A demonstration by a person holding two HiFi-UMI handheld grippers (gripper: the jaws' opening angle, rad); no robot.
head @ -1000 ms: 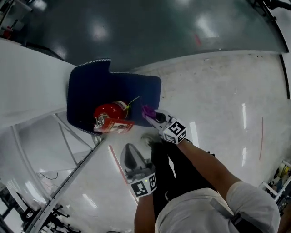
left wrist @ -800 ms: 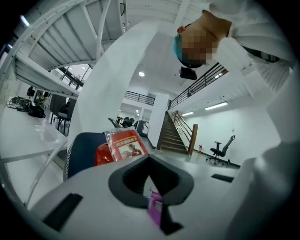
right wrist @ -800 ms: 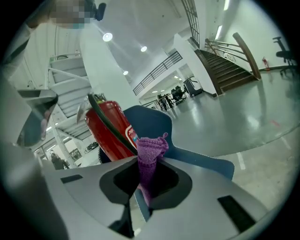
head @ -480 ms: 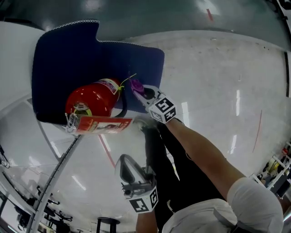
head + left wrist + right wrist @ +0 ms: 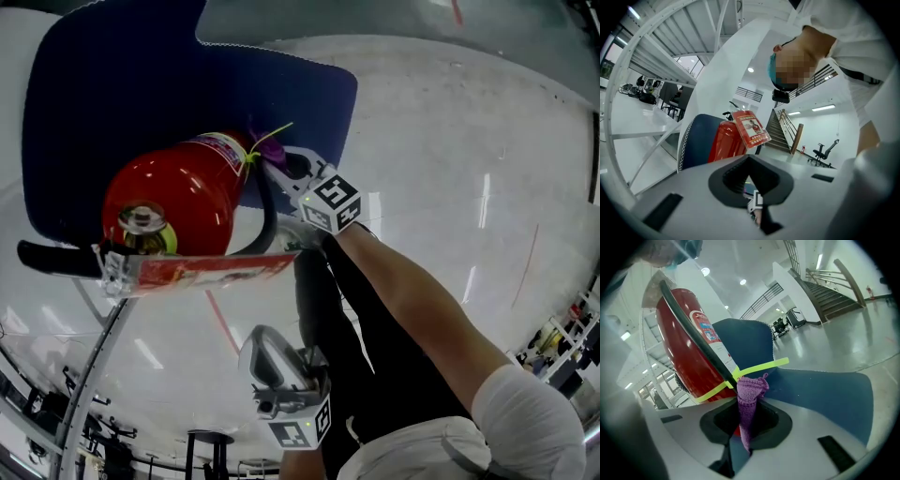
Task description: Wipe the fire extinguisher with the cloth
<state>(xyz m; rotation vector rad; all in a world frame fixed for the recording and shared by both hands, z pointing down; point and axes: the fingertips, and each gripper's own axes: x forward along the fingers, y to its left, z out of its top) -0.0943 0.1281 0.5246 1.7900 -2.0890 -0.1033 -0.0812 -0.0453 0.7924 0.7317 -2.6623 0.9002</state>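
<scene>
A red fire extinguisher stands on a dark blue mat, with a black hose down its side and a red tag hanging from the top. My right gripper is shut on a purple cloth, whose tip touches the cylinder beside a yellow-green tie. The right gripper view has the cloth bunched between the jaws against the extinguisher. My left gripper hangs low, apart from the extinguisher, shut with nothing in it. Its own view looks up at the extinguisher.
A white metal frame slants down beside the mat's left edge. Glossy pale floor spreads to the right. A staircase and an office chair stand farther off. My legs in dark trousers are below the right gripper.
The extinguisher and mat have grown larger and shifted left in the head view. My right gripper has stayed at the extinguisher's side with the cloth. The left gripper has dropped lower.
</scene>
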